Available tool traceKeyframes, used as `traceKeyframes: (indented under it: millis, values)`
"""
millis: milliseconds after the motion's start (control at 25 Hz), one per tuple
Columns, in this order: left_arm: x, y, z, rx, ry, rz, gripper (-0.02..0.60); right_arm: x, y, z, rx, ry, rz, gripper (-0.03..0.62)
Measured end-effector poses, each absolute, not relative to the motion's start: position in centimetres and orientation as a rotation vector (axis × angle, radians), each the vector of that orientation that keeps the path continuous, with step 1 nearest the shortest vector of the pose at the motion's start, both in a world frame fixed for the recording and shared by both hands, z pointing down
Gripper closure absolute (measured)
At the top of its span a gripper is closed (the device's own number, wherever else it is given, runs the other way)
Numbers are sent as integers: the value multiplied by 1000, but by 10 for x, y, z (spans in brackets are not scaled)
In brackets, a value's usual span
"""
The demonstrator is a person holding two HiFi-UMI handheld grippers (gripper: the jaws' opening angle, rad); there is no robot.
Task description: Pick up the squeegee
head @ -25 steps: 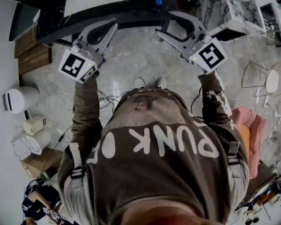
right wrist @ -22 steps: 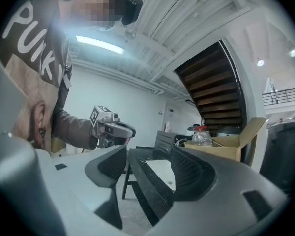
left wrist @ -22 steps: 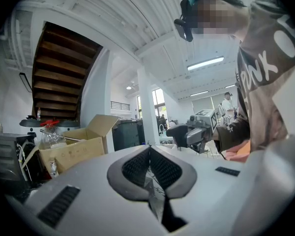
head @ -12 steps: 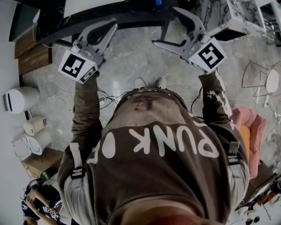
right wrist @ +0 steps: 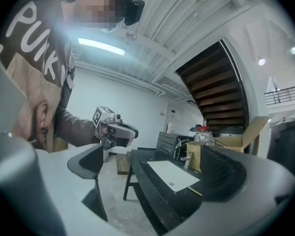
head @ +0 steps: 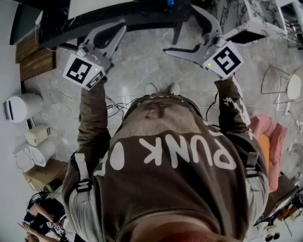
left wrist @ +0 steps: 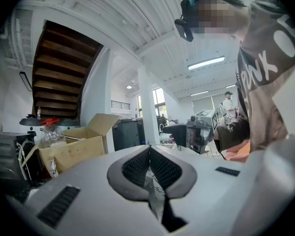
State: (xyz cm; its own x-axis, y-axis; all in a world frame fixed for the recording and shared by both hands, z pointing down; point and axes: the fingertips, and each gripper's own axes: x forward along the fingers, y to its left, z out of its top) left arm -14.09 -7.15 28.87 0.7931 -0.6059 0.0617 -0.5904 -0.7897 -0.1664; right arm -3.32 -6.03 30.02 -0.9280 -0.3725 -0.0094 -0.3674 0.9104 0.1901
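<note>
Both held level before the black counter [head: 146, 10]: my left tongs [head: 120, 29] are clenched on nothing; my right tongs [head: 180, 30] are opening wide, nothing between them.

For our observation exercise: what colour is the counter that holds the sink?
Black. The counter shows best in the right gripper view, around its white sink.

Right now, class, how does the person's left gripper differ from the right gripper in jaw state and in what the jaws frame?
The left gripper has its jaws pressed together; the right gripper has them wide apart and opening. The left gripper's pads meet with nothing between them, while the right gripper's jaws frame the black counter and its white sink, touching neither. Both hold nothing.
</note>
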Motion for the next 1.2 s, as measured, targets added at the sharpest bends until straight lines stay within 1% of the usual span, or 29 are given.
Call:
traceKeyframes:
  millis: [680,1200]
  values:
    - [-131,-72,286,-2834,964,-183,578,-20,-63,299,591,-3053,-299,-1]
    - [-102,-58,283,-2797,1015,-206,578,15,-55,298,572,-3073,-312,0]
